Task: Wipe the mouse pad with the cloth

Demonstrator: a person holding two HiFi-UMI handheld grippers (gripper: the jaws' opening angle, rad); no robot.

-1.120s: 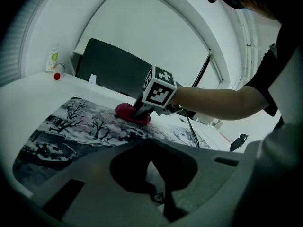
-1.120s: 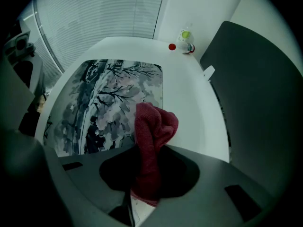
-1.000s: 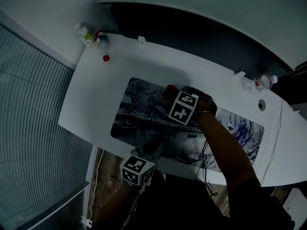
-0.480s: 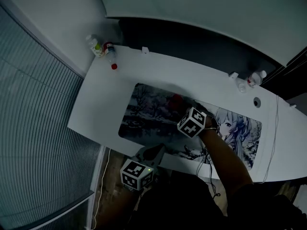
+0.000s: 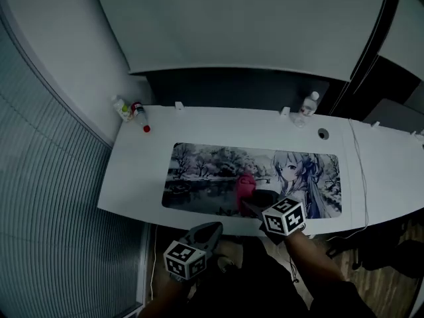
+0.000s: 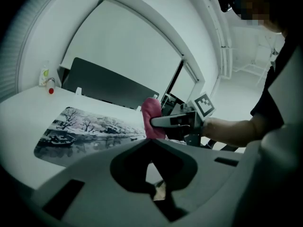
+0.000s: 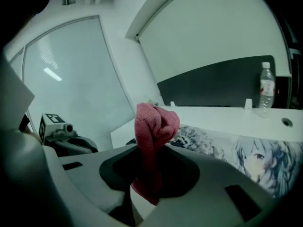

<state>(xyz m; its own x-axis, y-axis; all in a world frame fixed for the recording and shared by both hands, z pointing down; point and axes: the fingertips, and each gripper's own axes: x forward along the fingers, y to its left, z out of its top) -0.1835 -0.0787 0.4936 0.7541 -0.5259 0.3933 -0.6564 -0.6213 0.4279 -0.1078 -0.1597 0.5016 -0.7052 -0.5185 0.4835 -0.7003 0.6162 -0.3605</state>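
my right claw (image 5: 255, 207) clamped hard on pink cloth (image 5: 245, 185), bunch poking out past tips so fabric, not plastic, meets mouse pad (image 5: 199, 167); cloth over pad's near edge, roughly mid-length, can't tell if it's actually touching. left claw (image 5: 205, 232) pinched together, empty, hanging below desk (image 5: 132, 177) front edge, I'd guess so it's out of wipe path

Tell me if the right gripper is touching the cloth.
Touching. The right gripper view shows the right gripper clamped on the cloth.
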